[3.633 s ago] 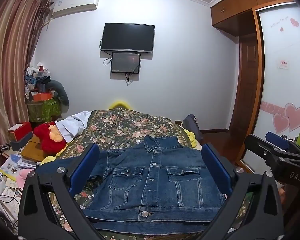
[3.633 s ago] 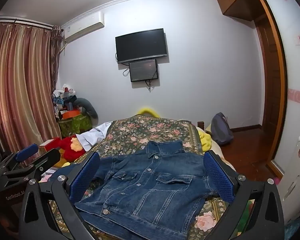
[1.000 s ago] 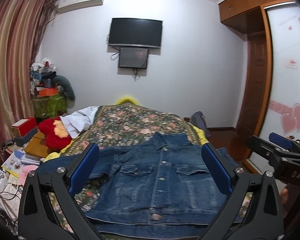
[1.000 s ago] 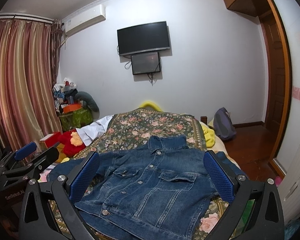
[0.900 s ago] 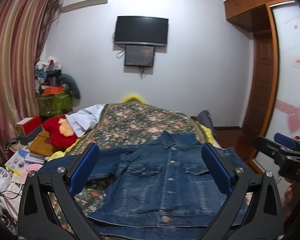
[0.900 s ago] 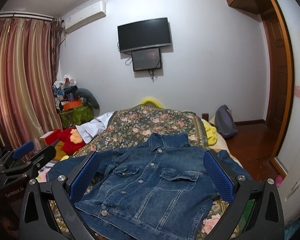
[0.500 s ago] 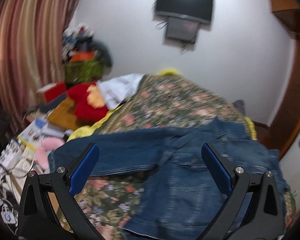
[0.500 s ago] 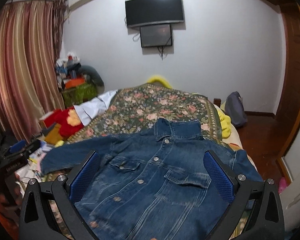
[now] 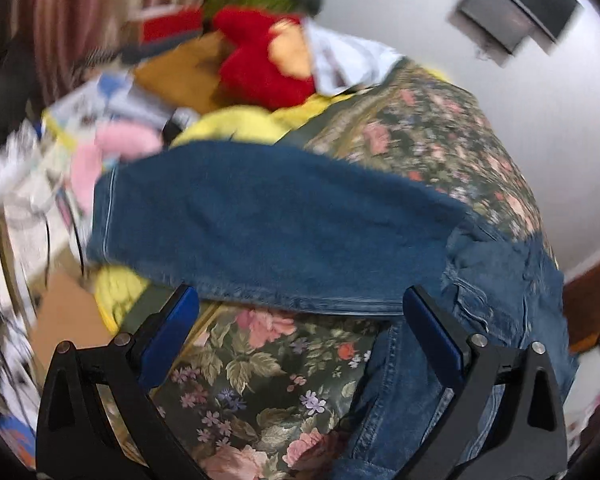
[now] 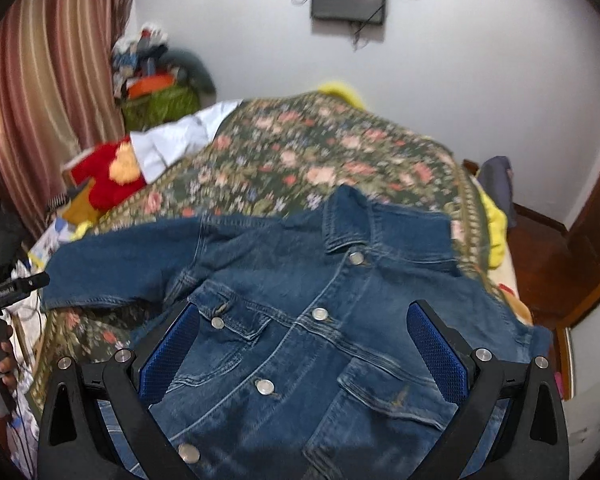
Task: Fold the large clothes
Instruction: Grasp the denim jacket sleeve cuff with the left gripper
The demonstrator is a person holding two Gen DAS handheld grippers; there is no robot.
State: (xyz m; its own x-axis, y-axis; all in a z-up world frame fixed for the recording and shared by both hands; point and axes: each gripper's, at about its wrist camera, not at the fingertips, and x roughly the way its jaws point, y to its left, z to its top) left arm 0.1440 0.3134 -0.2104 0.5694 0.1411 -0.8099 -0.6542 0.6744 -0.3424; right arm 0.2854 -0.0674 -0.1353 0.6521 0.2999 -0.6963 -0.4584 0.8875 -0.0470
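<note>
A blue denim jacket (image 10: 320, 320) lies face up, buttoned, on a floral bedspread (image 10: 300, 160). Its left sleeve (image 9: 260, 228) stretches out to the bed's left edge. My left gripper (image 9: 300, 328) is open and empty, low over the bedspread just in front of that sleeve. My right gripper (image 10: 304, 340) is open and empty, hovering over the jacket's chest between the two pockets. The left gripper's body shows at the left edge of the right wrist view (image 10: 8, 292).
A red plush toy (image 10: 108, 176) and a white garment (image 10: 180, 136) lie at the bed's left side. Papers and clutter (image 9: 40, 152) fill the floor left of the bed. A yellow blanket (image 10: 496, 224) hangs off the right edge. A dark bag (image 10: 496, 184) stands by the wall.
Both grippers have tilted down and come closer to the bed. The left one swung left toward the outstretched sleeve; the right one moved in over the jacket's chest.
</note>
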